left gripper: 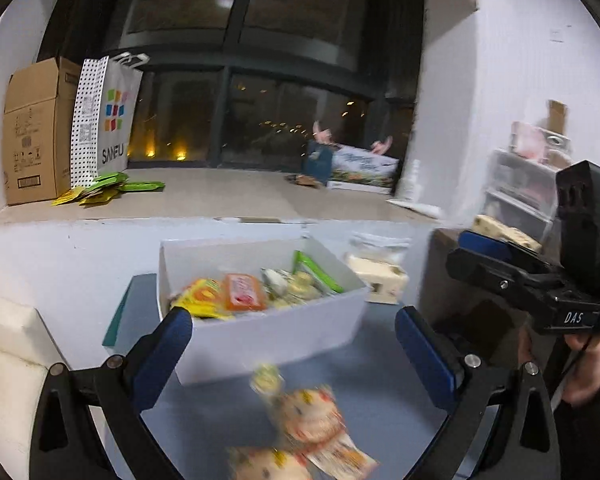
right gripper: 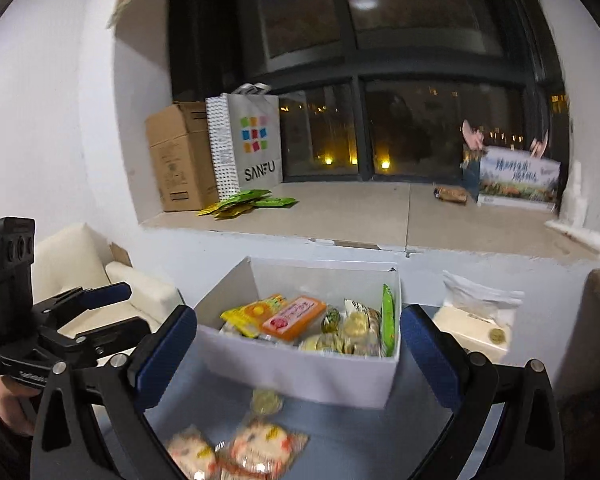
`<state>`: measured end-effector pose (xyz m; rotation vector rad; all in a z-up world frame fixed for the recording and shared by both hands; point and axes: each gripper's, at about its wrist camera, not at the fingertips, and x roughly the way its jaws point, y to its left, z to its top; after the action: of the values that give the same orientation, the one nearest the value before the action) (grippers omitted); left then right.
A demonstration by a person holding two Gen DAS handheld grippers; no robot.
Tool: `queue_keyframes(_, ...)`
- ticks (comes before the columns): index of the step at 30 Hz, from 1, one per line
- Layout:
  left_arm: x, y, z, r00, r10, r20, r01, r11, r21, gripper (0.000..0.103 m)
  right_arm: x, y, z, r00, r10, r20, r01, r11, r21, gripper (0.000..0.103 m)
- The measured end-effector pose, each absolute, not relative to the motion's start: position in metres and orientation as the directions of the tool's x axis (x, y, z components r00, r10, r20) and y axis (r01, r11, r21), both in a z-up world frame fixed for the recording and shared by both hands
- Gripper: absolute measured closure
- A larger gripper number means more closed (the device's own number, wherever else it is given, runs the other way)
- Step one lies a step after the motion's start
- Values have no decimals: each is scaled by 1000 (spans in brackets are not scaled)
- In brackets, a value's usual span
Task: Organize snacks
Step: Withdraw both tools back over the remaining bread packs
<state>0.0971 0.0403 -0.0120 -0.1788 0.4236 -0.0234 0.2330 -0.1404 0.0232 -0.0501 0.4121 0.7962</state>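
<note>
A white open box [left gripper: 268, 336] [right gripper: 312, 376] stands on the blue-grey table and holds several snacks: a yellow packet [right gripper: 252, 314], an orange packet [left gripper: 244, 292] [right gripper: 296, 318], a green packet [left gripper: 320, 274] [right gripper: 388, 320] and small round sweets. In front of the box lie loose snack packets with orange print [left gripper: 312, 420] [right gripper: 260, 446] and a small round sweet [left gripper: 266, 378] [right gripper: 266, 400]. My left gripper [left gripper: 294, 344] is open and empty, above the loose packets. My right gripper [right gripper: 298, 356] is open and empty, in front of the box. Each gripper shows at the side of the other's view.
A tissue box [right gripper: 476, 320] [left gripper: 380, 276] sits right of the white box. A window ledge [right gripper: 340, 220] behind holds a cardboard box [right gripper: 180, 156], a SANFU bag [right gripper: 256, 144], green sachets [right gripper: 248, 204] and a printed carton [right gripper: 516, 180]. A cream cushion [right gripper: 100, 280] lies at the left.
</note>
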Motion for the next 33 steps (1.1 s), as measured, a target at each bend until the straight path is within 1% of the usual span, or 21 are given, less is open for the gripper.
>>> queue_keyframes(3,62,26,-16,915,-97,-393,3,972,-235,0,193,-157,25,637,685,-353,-714,697,66,0)
queue_keyframes(6,31,15,-25,918,-102,-384,-6,963,-271,0,158,-174,21,681,666,-306,-686,726,54,0)
queue_keyframes(8,16,6,-30,920,-79,-384,-20,969,-247,0,139,-185,16,690,663,-291,-673,735,80,0)
queue_keyframes(9,9,0,-34,919,-66,-388,-20,976,-216,0,130,-192,11,692,664,-282,-666,739,103,0)
queue_keyframes(11,1,-5,-41,920,-56,-387,-25,979,-202,0,118,-201,2,690,670,-273,-658,738,147,0)
queue_keyframes(12,-1,-6,-44,918,-66,-390,-20,977,-211,0,113,-205,-4,685,675,-275,-659,734,161,0)
queue_keyframes(14,2,-6,-50,908,-95,-407,-6,971,-241,0,106,-207,-15,698,654,-290,-649,750,129,0)
queue_keyframes(16,5,-7,-52,902,-93,-422,-11,971,-237,0,104,-208,-22,711,633,-307,-636,765,105,0)
queue_keyframes(19,0,-10,-49,909,-85,-407,-12,973,-229,0,107,-209,-27,692,644,-327,-641,756,131,0)
queue_keyframes(23,-3,-12,-48,908,-86,-409,-10,974,-227,0,100,-209,-27,696,642,-321,-650,754,98,0)
queue_keyframes(33,-5,-9,-47,908,-60,-415,-31,977,-209,0,96,-215,-28,703,643,-304,-645,757,107,0)
